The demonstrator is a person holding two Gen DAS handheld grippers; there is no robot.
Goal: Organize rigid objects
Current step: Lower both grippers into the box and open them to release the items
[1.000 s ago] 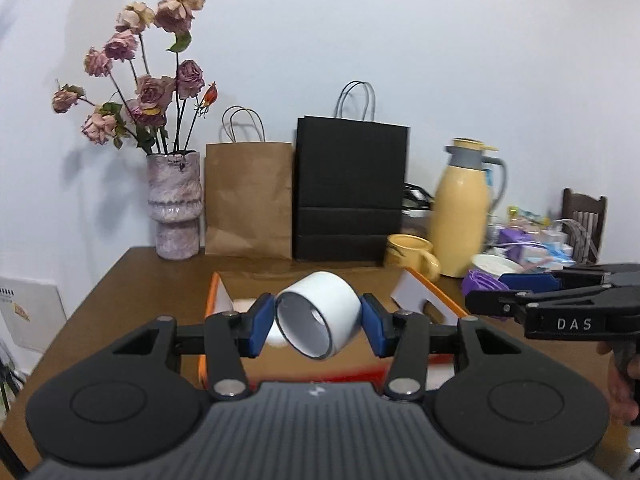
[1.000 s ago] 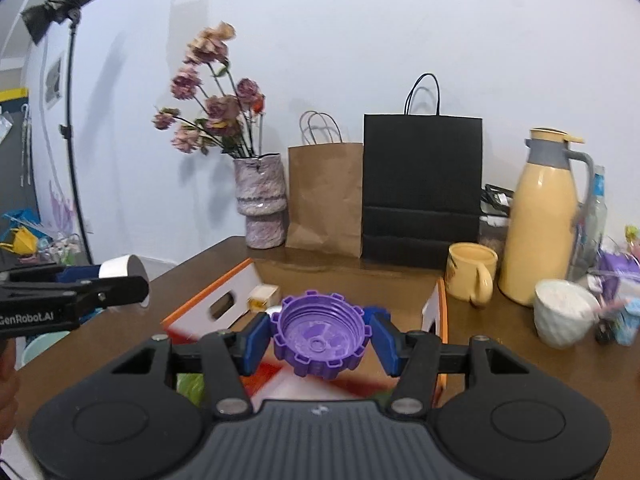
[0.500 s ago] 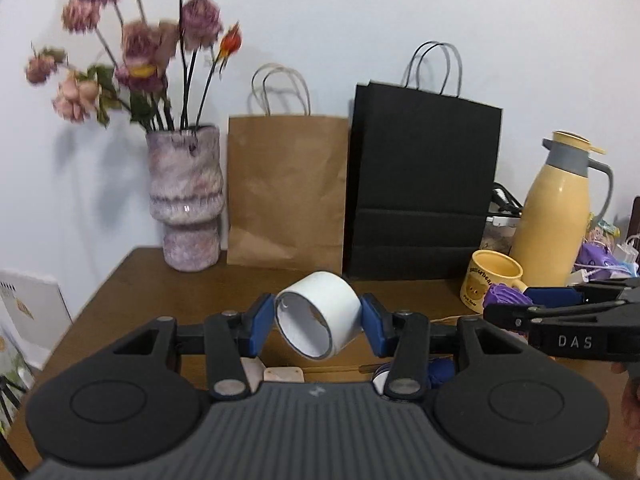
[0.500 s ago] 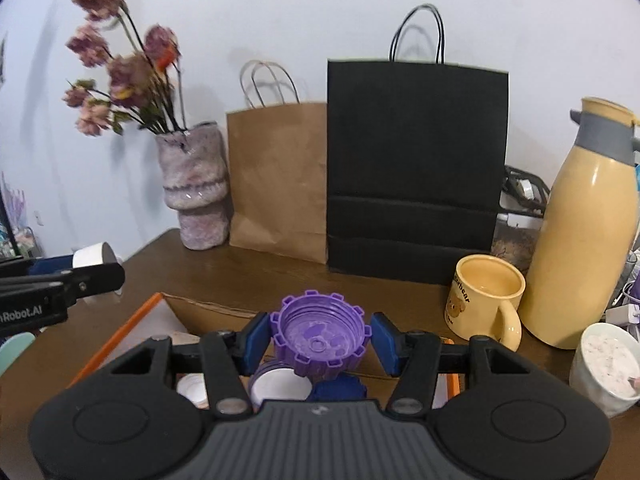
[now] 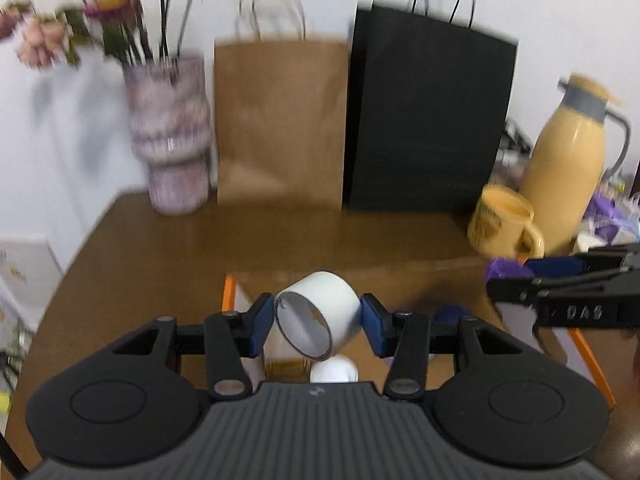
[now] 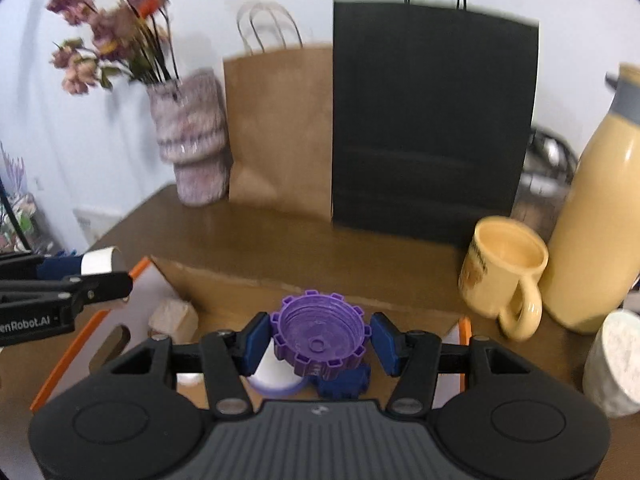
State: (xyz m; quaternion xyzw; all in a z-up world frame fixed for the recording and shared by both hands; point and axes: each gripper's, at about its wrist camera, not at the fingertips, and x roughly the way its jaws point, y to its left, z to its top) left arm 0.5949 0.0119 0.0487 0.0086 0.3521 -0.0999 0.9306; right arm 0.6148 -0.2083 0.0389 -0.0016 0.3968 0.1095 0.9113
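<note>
My left gripper (image 5: 318, 325) is shut on a white tape roll (image 5: 320, 316) and holds it above the open cardboard box (image 5: 352, 276) with orange edges. My right gripper (image 6: 319, 340) is shut on a purple toothed cap (image 6: 320, 338) above the same box (image 6: 240, 284). In the box lie a white round piece (image 5: 334, 370), a blue toothed piece (image 6: 344, 380), a white-and-purple lid (image 6: 272, 376) and a beige block (image 6: 174, 316). The right gripper shows at the right of the left wrist view (image 5: 560, 292); the left gripper shows at the left of the right wrist view (image 6: 68, 284).
Behind the box stand a vase of dried roses (image 5: 172, 136), a brown paper bag (image 5: 280, 120) and a black paper bag (image 5: 428, 120). A yellow mug (image 6: 504, 268), a yellow thermos (image 6: 600, 216) and a white cup (image 6: 616, 364) stand at the right on the wooden table (image 5: 160, 240).
Both grippers have moved forward and tilted down over the box, each still holding its object. The box's inside now shows beneath them. The bags and vase look nearer.
</note>
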